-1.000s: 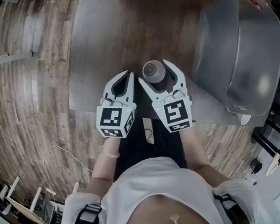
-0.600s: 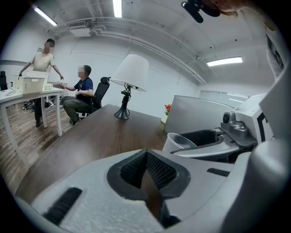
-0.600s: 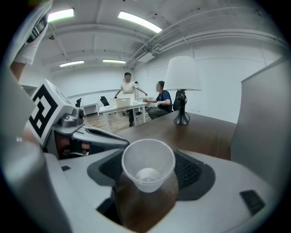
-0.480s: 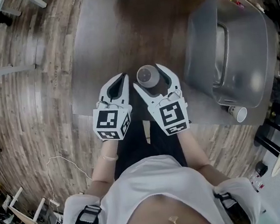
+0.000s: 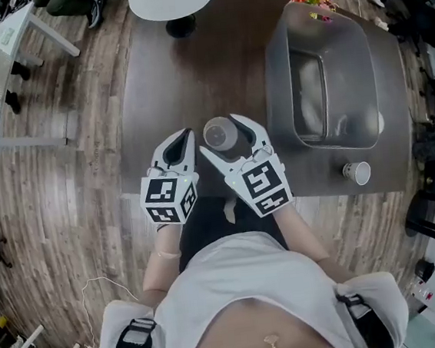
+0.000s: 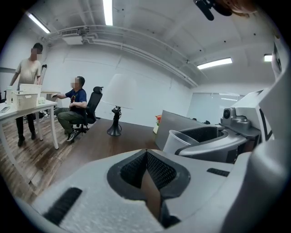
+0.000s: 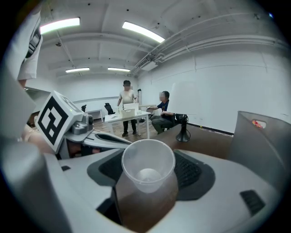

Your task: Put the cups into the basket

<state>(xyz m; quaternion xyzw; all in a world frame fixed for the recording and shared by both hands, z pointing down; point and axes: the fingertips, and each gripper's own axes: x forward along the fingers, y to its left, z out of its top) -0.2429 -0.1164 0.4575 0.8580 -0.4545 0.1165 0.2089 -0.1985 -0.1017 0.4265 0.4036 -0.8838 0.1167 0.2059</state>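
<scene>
Two cups are still outside the basket (image 5: pixel 276 63), by my read. One clear cup (image 7: pixel 148 166) is clamped between the jaws of the right gripper (image 5: pixel 221 136), mouth up, held above the table (image 5: pixel 184 72) to the left of the basket and well apart from its wall. The other cup (image 5: pixel 356 172) lies on its side on the table just below the basket's near right corner, close to the table edge. The left gripper (image 6: pixel 146 157) has its jaws together on nothing and sits just beside the right one, on the side away from the basket. I can't tell what the pale shape inside the basket is.

Risks as I judge them:
- The held cup looks thin, so a harder squeeze could buckle it and a looser one could let it slip out on the way over.
- The basket wall is tall, and a low carry could knock the cup or a jaw against the rim.
- The lying cup could roll off the table edge if the basket or table gets bumped.
- The two grippers sit very close together, so a sideways swing could clip the left one.
</scene>
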